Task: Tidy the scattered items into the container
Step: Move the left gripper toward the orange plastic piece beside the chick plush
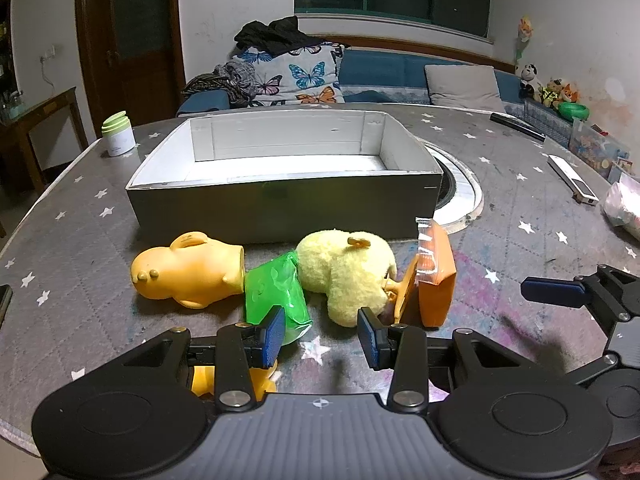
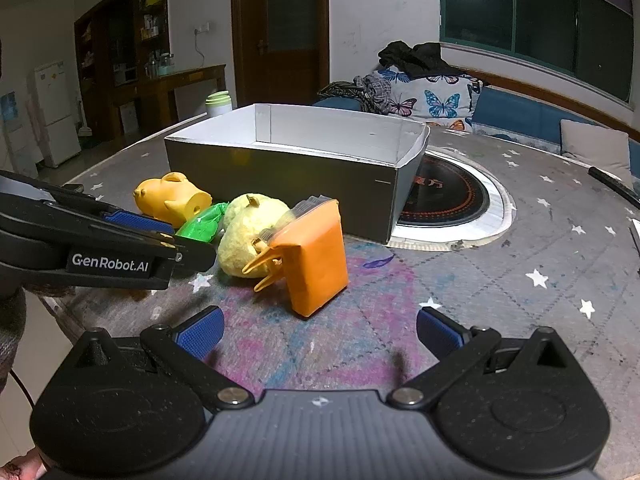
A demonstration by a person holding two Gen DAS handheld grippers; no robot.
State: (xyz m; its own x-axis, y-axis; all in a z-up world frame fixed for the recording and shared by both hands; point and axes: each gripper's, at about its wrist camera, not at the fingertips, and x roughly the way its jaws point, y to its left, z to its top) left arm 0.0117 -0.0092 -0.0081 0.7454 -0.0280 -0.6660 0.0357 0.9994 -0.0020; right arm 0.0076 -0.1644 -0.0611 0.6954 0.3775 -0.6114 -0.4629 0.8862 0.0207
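A grey open box (image 1: pixel 280 208) with a white inside stands mid-table; it also shows in the right wrist view (image 2: pixel 288 184). In front of it lie an orange rubber animal toy (image 1: pixel 188 272), a green packet (image 1: pixel 276 292), a yellow plush duck (image 1: pixel 344 276) and an orange packet (image 1: pixel 436 280). My left gripper (image 1: pixel 322 338) is open and empty, just in front of the green packet and the duck. My right gripper (image 2: pixel 320 332) is open and empty, a short way in front of the orange packet (image 2: pixel 316 256). The duck (image 2: pixel 248 236) leans against that packet.
A white jar with a green lid (image 1: pixel 117 134) stands at the far left of the table. A round hotplate (image 2: pixel 448 196) is set into the table to the right of the box. A white remote (image 1: pixel 572 178) and a black remote (image 1: pixel 516 124) lie at the far right.
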